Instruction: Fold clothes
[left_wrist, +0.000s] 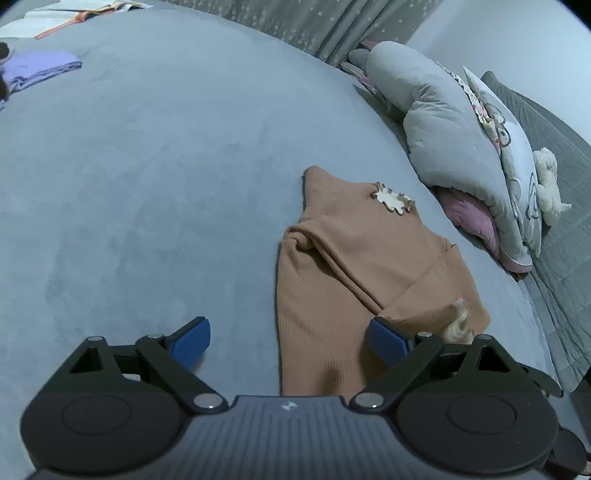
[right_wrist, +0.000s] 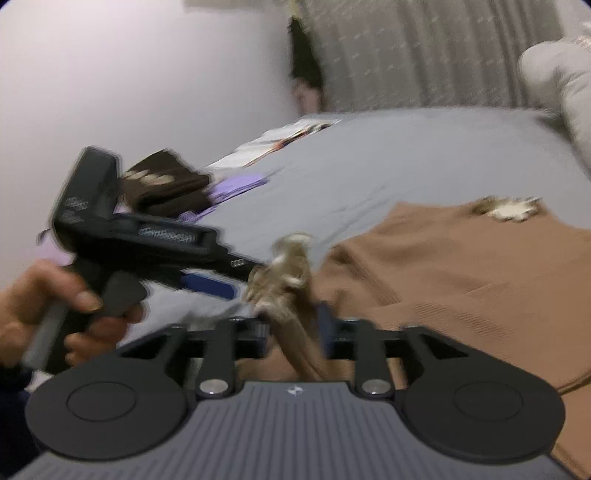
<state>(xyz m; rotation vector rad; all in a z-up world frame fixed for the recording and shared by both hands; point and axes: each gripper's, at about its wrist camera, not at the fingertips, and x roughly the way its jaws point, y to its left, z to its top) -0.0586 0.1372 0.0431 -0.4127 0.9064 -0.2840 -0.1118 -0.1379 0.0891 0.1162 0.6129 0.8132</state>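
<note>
Right wrist view is motion-blurred; the brown garment (right_wrist: 461, 280) runs off the right edge, its frilled cuff (right_wrist: 288, 273) smeared at centre

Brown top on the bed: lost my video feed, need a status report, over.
Left gripper open, empty, over the brown top. Right gripper open, frilled cuff loose between its fingers. Top partly folded on the grey bed. Nothing in the way.

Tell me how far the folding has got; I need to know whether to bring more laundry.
Done: a purple garment lies folded at the far side of the bed. In hand: the brown top has both sleeves folded in; its frilled cuff sits between the right gripper's parted jaws, apparently released. The left gripper is open and empty. Left: the top's final folds.
</note>
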